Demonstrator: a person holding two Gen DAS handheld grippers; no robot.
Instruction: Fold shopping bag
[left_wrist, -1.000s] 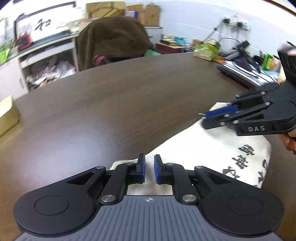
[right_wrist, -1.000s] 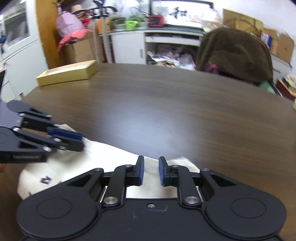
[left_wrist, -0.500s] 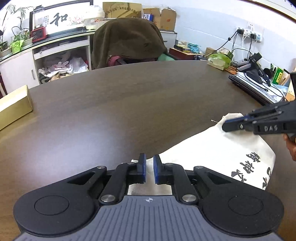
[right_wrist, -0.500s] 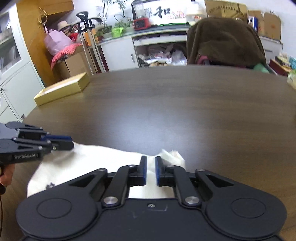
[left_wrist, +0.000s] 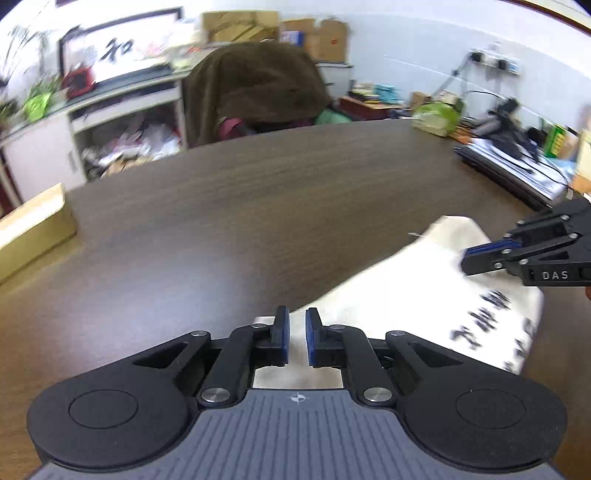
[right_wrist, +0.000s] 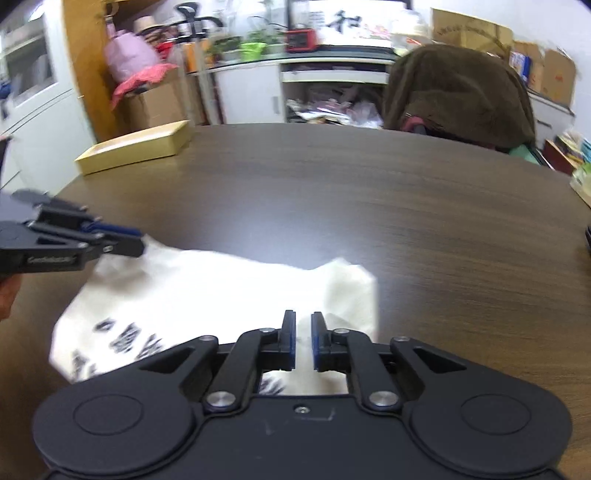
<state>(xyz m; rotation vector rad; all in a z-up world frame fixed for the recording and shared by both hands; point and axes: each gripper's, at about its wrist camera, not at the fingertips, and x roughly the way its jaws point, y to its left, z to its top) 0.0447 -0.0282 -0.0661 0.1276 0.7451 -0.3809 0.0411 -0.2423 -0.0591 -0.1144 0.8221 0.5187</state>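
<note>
Cream canvas shopping bag (left_wrist: 413, 295) lay flat on the dark wood-grain table (left_wrist: 258, 206), black printed characters facing up, one corner raised in a soft peak at the far edge (right_wrist: 347, 267). Left gripper (left_wrist: 296, 334) sat low over the bag's near-left end, blue pads (left_wrist: 282, 338) parted by a narrow slot with pale fabric visible under and behind them; could not tell whether any cloth was actually pinched. Right gripper (right_wrist: 302, 338) hovered over the bag's other end, pads likewise a narrow gap apart, printed fabric showing beneath the linkage; grip on the cloth also not confirmable. From the left wrist view the right gripper (left_wrist: 480, 258) reached in from the right edge, fingertips over the bag's upper surface near its far corner. From the right wrist view the left gripper (right_wrist: 122, 242) came in from the left, tips at the bag's far-left corner. Frames were motion-blurred. Yellow flat box (right_wrist: 136, 147) rested on the table's far-left side, well apart from the bag. Chair draped in brown cloth (right_wrist: 458, 92) stood behind the table's far edge. Stack of papers and dark gear (left_wrist: 517, 162) sat on the table's right side
</note>
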